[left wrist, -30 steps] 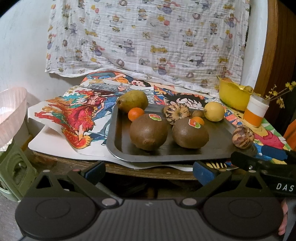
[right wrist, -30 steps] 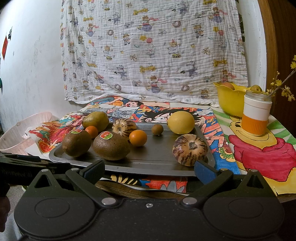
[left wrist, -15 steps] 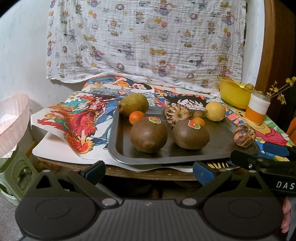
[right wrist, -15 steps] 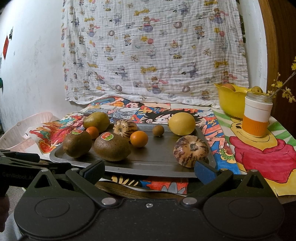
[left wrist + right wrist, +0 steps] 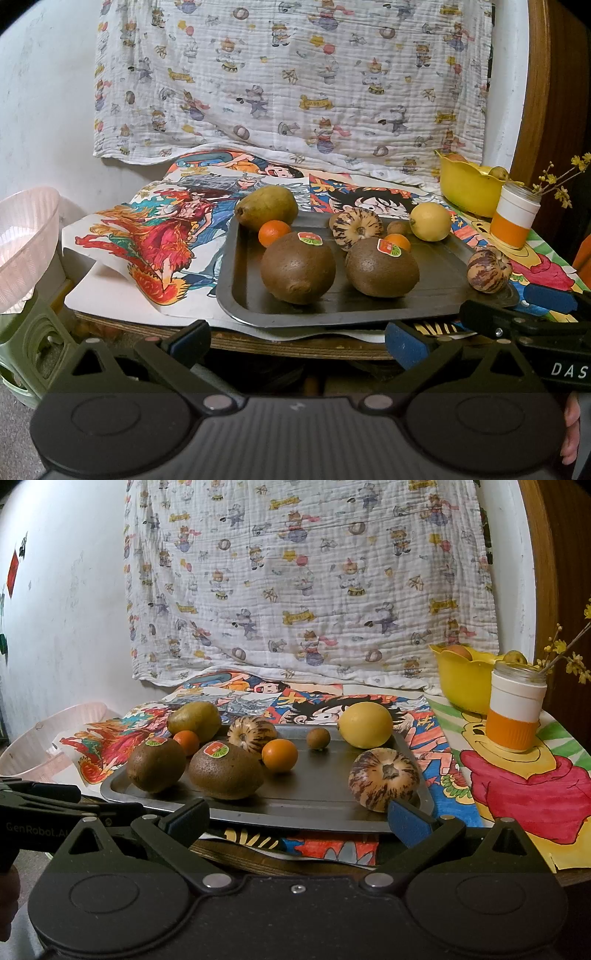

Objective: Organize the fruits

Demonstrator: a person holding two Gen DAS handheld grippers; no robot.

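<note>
Left gripper (image 5: 297, 341) released, empty, near tray (image 5: 236, 295) front edge; right gripper (image 5: 299, 821) released too, striped melon (image 5: 384, 779) just beyond its right finger; kiwis (image 5: 225, 770) on tray.

two large brown stickered kiwis (image 5: 156, 764) (image 5: 225, 770) are counted on one dark metal tray (image 5: 317, 797), with two striped purple-and-cream round fruits (image 5: 252, 734) (image 5: 384, 778), two small orange citrus fruits (image 5: 279, 755) (image 5: 186, 740), one green-brown pear (image 5: 194, 720), one yellow lemon (image 5: 365, 724) and one tiny brown fruit (image 5: 318, 738). one yellow plastic bowl (image 5: 461, 686), one orange-and-white banded jar (image 5: 515, 709) and one pale pink basket (image 5: 26, 243) are also seen.
</note>
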